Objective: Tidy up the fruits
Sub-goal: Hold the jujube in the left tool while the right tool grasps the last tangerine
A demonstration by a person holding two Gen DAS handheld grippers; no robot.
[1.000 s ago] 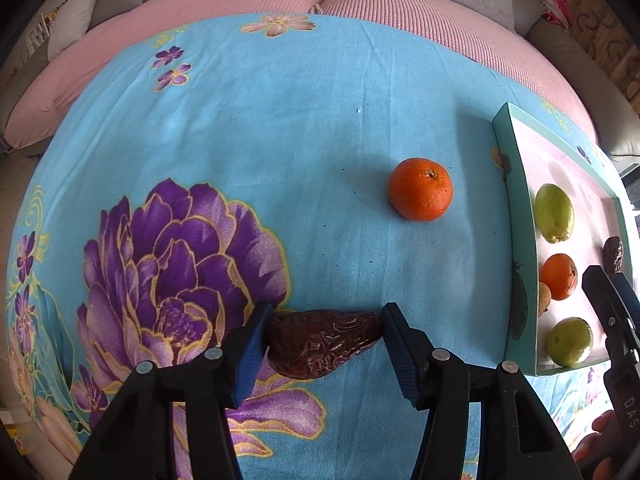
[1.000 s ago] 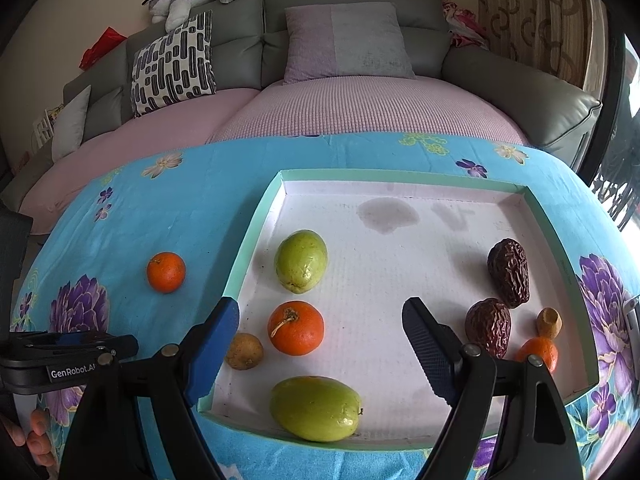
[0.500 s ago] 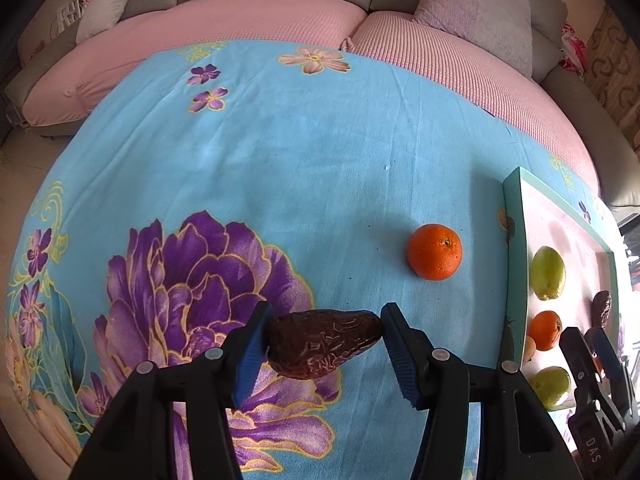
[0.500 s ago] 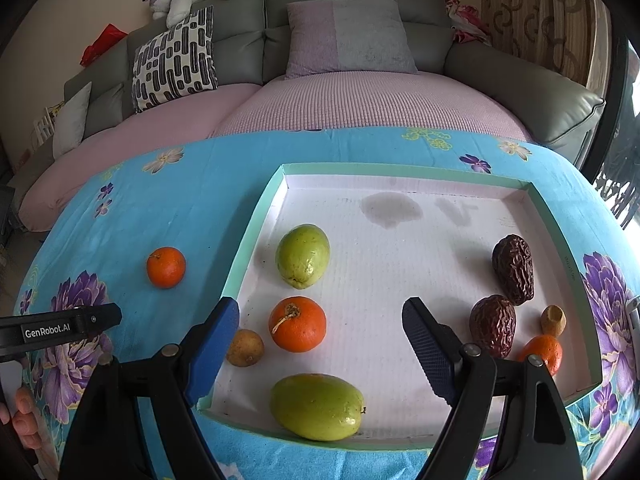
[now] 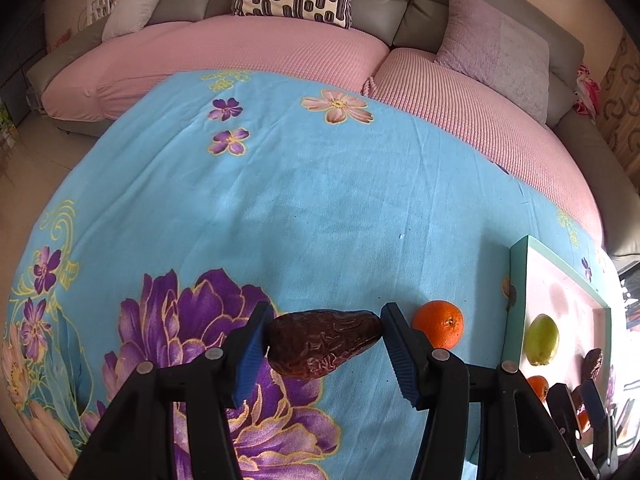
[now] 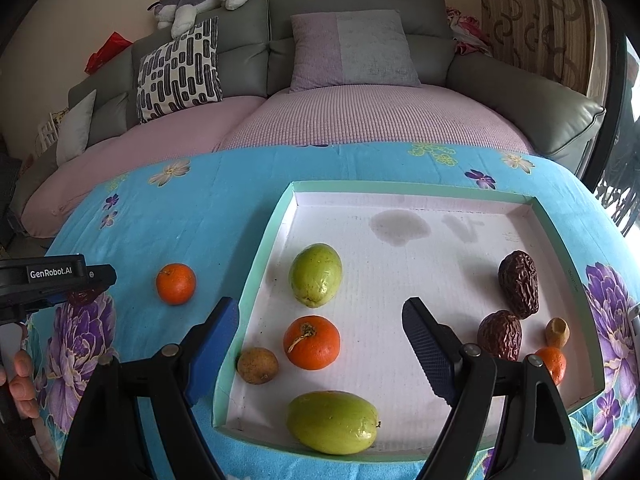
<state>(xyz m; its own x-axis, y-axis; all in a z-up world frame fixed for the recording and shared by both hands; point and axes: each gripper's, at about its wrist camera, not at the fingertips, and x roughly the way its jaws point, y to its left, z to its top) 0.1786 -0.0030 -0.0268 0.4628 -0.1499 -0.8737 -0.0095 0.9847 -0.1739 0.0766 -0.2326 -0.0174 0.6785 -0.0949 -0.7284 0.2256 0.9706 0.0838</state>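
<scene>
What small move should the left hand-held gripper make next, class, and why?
Probably carry the date rightward toward the tray. The left hand-held gripper is clamped on it above the blue cloth, while two dates already lie in the tray's right part, so it likely belongs there.

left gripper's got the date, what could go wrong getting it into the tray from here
1. The left gripper pinches the date only by its two ends, so the tapered tip could slip out mid-carry.
2. The loose orange lies on the cloth between the date and the tray; a low sweep could knock it rolling.
3. The right gripper hangs open over the tray's near half, so the two tools might collide there.
</scene>
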